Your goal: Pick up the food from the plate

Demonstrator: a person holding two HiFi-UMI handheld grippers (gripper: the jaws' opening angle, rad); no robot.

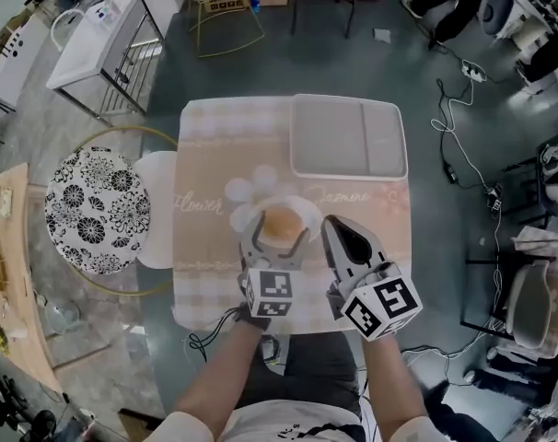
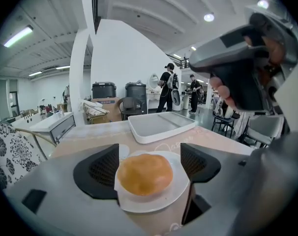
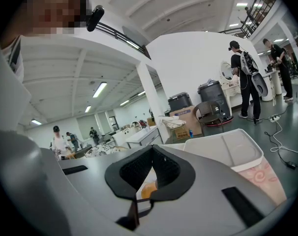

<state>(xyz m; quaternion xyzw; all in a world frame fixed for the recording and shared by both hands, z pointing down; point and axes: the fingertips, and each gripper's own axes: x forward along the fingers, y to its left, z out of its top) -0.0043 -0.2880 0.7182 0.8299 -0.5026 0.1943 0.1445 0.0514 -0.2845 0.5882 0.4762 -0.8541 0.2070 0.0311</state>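
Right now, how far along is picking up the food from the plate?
Done: the left gripper is lined up, jaws open either side of the bun. In hand: nothing yet; the bun lies on the plate, and the right gripper is shut, empty. Left: close on the bun and lift it.

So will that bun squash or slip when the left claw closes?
Probably soft: the bun looks puffy and domed, so a hard squeeze may dent it. Its rounded sides might slip from the left claw. It likely slides on the glossy plate.
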